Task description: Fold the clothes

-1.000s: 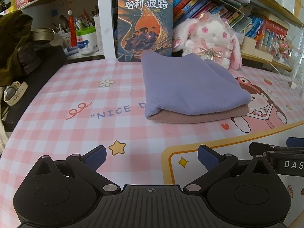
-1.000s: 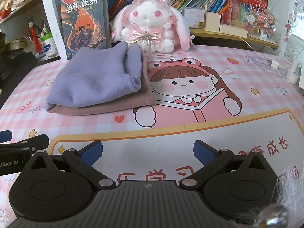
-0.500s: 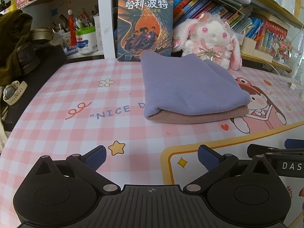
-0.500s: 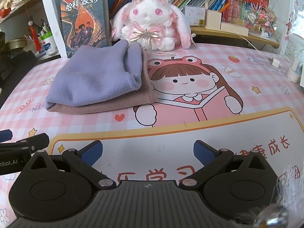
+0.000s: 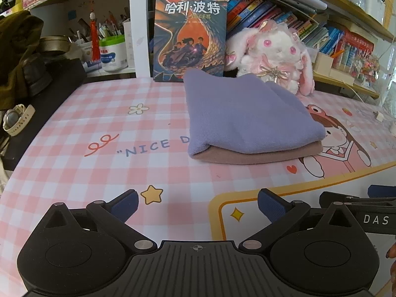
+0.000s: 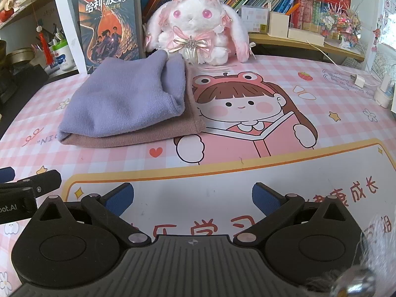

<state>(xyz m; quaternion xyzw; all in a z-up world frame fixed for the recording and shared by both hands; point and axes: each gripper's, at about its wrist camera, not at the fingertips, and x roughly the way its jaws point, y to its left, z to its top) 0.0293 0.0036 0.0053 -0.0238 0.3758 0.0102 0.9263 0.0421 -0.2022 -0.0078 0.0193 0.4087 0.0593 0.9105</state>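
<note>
Lying folded — purple cloth (image 5: 247,116) atop brown cloth (image 6: 148,136), grippers apart.

The desk mat (image 5: 74,163) is pink-and-white gingham with little yellow stars, a white daisy, a red squiggle and blue "NICE D" lettering, plus a cartoon girl (image 6: 245,109) with brown hair, pink cheeks and a green frog hat. There's an orange-yellow bordered white panel (image 6: 222,180) with orange characters on it. The folded lavender garment (image 5: 245,116) sits on top of a dusty mauve-brown one (image 5: 247,157). The plush bunny (image 6: 195,24) is white with pink ears, magenta eyes and a pink bow. The book cover (image 5: 189,34) is dark teal with an orange flame shape and white title characters. Both grippers are black with navy blue finger pads (image 5: 125,204).
</note>
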